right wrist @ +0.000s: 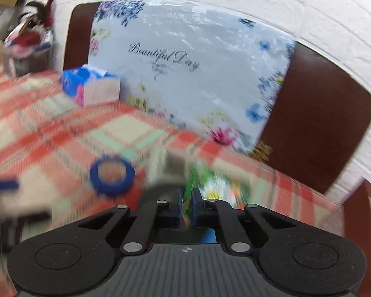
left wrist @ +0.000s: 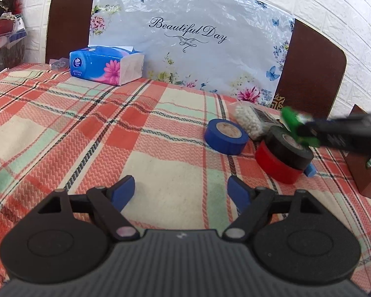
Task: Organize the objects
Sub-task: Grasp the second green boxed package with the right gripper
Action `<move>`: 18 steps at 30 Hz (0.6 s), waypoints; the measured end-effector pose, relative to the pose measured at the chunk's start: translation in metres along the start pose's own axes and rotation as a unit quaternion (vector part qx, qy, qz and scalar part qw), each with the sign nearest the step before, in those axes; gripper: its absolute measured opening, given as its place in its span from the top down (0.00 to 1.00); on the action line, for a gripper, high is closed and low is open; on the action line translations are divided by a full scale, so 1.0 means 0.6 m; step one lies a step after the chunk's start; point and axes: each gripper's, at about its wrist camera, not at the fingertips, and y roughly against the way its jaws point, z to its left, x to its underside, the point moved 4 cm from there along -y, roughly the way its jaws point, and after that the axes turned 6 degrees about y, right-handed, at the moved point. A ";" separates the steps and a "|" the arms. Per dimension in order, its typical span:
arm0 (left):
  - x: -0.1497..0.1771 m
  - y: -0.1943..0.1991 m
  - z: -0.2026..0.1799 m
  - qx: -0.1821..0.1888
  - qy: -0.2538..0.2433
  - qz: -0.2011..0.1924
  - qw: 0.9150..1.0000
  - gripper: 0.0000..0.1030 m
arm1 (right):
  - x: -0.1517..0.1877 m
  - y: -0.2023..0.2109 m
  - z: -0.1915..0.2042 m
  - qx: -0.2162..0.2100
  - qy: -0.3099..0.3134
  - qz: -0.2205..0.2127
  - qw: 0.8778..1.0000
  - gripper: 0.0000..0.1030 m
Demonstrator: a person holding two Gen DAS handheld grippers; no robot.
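A black tape roll [left wrist: 290, 148] is stacked on a red tape roll [left wrist: 275, 167] at the right of the plaid tablecloth. A blue tape roll [left wrist: 226, 136] lies just to their left; it also shows, blurred, in the right wrist view [right wrist: 112, 174]. My left gripper [left wrist: 181, 194] is open and empty, low over the cloth. My right gripper [right wrist: 186, 209] is shut on a green packet [right wrist: 217, 189]; in the left wrist view that packet [left wrist: 294, 121] hangs just above the black roll. A pack of white beads [left wrist: 249, 121] lies behind the rolls.
A blue tissue pack [left wrist: 107, 64] stands at the back left. A floral "Beautiful Day" board [left wrist: 193, 37] leans on brown chair backs. A cluttered bin [left wrist: 5, 39] sits at far left. A small blue piece [left wrist: 310, 170] lies beside the red roll. A brown box [left wrist: 366, 173] stands at the right.
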 end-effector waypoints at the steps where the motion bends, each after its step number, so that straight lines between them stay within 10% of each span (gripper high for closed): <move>1: 0.001 0.000 -0.001 -0.001 -0.001 0.000 1.000 0.19 | 0.023 0.015 -0.001 -0.009 0.000 0.014 1.000 0.98; 5: -0.001 0.001 -0.002 -0.004 -0.007 0.006 1.000 0.19 | 0.122 0.074 -0.006 -0.021 -0.013 0.058 0.998 0.95; 7: -0.003 0.001 -0.005 -0.001 -0.008 0.013 1.000 0.19 | 0.141 0.098 -0.019 -0.015 -0.029 0.050 0.998 0.68; 14: 0.004 -0.005 -0.021 -0.023 -0.042 0.020 0.999 0.18 | 0.071 0.093 -0.089 0.010 -0.101 -0.020 0.995 0.34; 18: 0.008 -0.006 -0.024 -0.025 -0.051 0.015 0.998 0.16 | 0.032 0.028 -0.127 0.024 -0.136 -0.021 0.990 0.32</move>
